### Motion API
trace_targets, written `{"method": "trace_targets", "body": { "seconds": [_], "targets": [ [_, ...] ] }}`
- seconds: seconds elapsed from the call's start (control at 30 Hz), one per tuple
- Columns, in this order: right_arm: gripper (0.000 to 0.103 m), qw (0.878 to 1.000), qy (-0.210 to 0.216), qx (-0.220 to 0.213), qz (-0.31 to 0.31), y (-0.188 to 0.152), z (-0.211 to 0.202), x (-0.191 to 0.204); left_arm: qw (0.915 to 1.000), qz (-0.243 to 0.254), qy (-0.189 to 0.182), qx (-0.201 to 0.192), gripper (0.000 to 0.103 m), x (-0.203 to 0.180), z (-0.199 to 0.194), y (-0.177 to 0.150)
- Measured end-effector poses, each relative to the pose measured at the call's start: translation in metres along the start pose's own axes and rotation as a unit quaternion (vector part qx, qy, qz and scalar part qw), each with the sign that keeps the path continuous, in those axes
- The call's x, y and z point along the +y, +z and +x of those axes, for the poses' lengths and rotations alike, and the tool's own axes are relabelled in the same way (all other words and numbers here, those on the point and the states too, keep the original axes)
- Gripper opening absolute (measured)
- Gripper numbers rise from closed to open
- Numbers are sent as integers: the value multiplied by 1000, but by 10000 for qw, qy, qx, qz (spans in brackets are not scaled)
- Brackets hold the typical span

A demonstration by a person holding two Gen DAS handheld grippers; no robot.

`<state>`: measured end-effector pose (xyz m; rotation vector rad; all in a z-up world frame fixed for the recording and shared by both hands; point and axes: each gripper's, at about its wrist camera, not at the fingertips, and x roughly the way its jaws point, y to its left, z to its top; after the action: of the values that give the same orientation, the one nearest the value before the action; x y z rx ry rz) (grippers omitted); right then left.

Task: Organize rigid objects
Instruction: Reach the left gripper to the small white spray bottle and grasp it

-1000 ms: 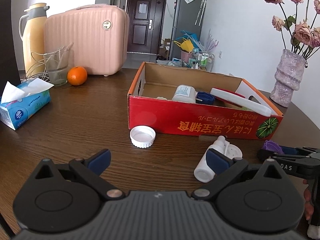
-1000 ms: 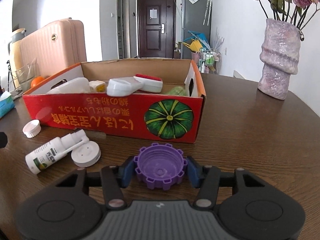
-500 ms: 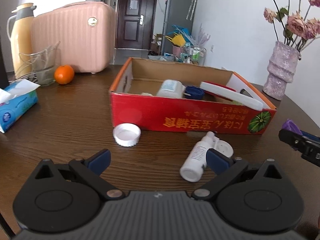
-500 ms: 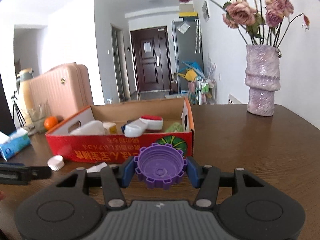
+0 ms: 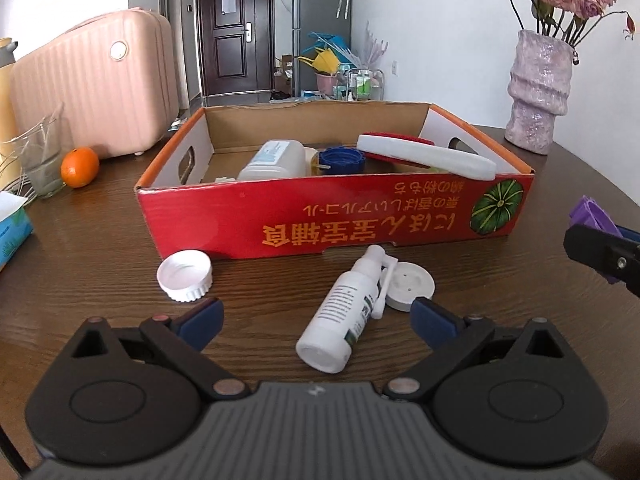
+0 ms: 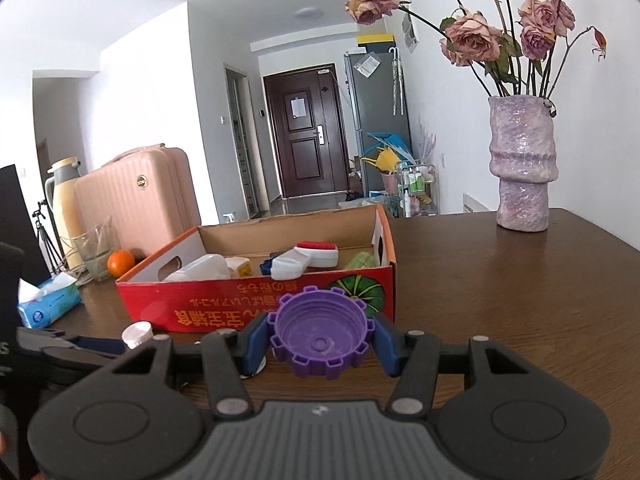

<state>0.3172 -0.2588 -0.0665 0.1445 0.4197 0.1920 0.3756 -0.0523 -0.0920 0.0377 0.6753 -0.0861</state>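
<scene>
Right gripper [image 6: 322, 340] fingers clamp purple cap [image 6: 322, 334], apparently above table; left gripper [image 5: 316, 320] fingers wide.

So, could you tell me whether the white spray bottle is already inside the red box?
No, the white spray bottle lies on its side on the table, in front of the red box.
</scene>
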Motion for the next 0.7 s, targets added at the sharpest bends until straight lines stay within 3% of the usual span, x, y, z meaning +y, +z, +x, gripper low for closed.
{"method": "trace_targets", "body": {
  "seconds": [0.4,0.57,0.6,0.7],
  "targets": [
    [54,9999,99,23,-19,-2,-1,5,9997,91,-95,228,83,-4,14,1],
    [54,10000,73,54,-27,-3,1,5,9992,184,-153,322,65,-8,18,0],
    [54,10000,64,67,-29,-3,2,5,9991,182,-180,345,56,-8,19,0],
    [54,9999,-10,101,-71,-5,6,6,9989,178,-261,335,45,-8,19,-1]
  ]
}}
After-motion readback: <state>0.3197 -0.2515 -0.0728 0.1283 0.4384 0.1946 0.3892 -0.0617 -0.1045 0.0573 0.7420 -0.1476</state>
